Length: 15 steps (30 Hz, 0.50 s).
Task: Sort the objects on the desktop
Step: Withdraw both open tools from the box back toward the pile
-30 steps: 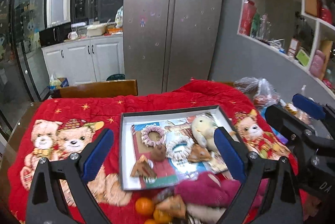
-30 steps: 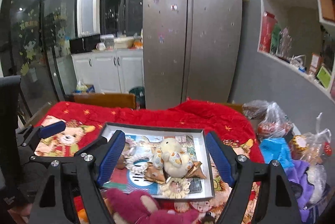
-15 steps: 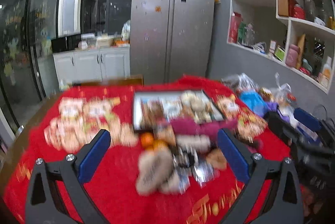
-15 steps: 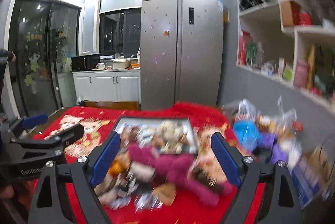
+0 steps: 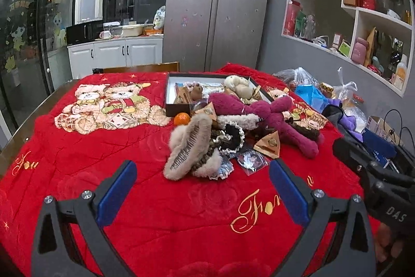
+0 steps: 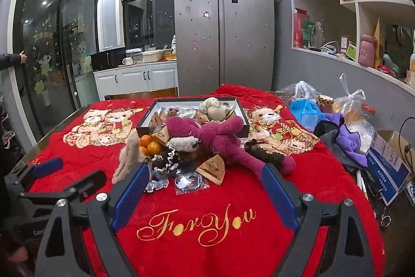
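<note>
Here both claws hang over the near edge of the bench, which is covered by a red blanket [image 6: 311, 178] with gold lettering. The left claw [image 5: 202, 189] has its blue-padded jaws wide apart with nothing between them; the right claw [image 6: 205, 189] likewise stands spread and empty.

The things to sort lie in a heap around the middle of the bench, toward its far edge. A magenta plush toy [image 6: 220, 139] sprawls across the heap, one leg stretched toward the right edge. Nearer the left edge lies a furry beige hair clip [image 5: 189, 147] with its comb teeth showing, and two oranges [image 6: 150, 144] sit just behind it. A brown triangular packet [image 6: 212, 168] and a clear sachet [image 6: 188, 181] rest on the near side of the heap, beside a frilled scrunchie [image 6: 157, 183].

Behind the heap, toward the far edge, sits an open shallow box [image 6: 241, 119] holding a cream plush animal [image 6: 215, 108] and smaller items. Plastic bags [image 6: 306, 106] crowd the right edge.
</note>
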Each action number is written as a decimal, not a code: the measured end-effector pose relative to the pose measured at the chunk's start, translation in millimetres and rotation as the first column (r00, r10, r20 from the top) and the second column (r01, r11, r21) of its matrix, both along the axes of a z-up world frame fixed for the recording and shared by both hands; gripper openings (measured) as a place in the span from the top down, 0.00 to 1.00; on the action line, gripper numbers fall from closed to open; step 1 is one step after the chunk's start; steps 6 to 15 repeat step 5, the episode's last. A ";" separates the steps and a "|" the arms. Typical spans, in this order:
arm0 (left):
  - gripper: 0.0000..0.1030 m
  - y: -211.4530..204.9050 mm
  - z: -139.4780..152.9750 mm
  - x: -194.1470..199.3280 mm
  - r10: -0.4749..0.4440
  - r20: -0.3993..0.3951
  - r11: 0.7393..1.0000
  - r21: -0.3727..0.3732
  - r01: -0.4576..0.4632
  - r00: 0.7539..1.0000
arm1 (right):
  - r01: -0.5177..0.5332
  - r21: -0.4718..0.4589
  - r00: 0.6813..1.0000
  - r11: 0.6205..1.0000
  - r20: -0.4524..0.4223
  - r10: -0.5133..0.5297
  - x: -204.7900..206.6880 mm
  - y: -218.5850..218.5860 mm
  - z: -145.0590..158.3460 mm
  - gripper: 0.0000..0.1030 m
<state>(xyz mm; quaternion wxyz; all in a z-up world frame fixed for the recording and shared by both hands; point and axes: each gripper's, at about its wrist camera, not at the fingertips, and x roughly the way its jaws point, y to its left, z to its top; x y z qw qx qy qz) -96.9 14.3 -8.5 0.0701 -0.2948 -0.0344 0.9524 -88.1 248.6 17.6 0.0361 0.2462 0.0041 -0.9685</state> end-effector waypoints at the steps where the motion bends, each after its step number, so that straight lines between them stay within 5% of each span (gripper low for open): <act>1: 0.00 -1.4 1.1 0.2 0.004 -0.006 1.000 -0.001 -0.004 1.000 | 0.000 0.002 1.000 1.000 0.002 0.000 0.0 0.1 -1.0 0.12; 15: 0.00 -5.8 3.7 1.3 0.013 -0.026 1.000 -0.014 -0.013 1.000 | 0.011 -0.002 1.000 1.000 0.017 -0.011 -3.0 3.2 -4.1 0.12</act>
